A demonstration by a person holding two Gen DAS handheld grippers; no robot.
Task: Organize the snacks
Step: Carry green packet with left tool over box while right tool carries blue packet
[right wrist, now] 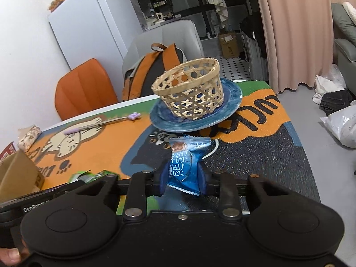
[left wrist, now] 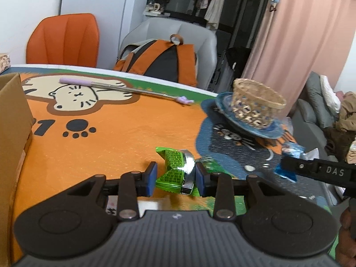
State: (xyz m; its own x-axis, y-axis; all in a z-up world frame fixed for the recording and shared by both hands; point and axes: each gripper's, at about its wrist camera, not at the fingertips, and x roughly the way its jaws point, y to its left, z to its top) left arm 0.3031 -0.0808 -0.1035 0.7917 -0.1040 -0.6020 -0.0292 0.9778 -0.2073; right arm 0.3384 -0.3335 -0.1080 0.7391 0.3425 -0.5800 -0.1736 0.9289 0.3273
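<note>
Left wrist view shows the tabletop [left wrist: 106, 133] under a cartoon-cat mat, a cardboard box [left wrist: 11, 133] at its left edge, and the woven basket [left wrist: 255, 104] standing on a blue plate [left wrist: 262, 131] at the far right. Nearer, the left gripper [left wrist: 175, 176] is clamped on a crumpled green snack packet [left wrist: 173, 169], lifted off the mat. Right wrist view shows the right gripper [right wrist: 183, 174] pinching a blue snack packet [right wrist: 184, 164] upright, just short of the plate and basket.
</note>
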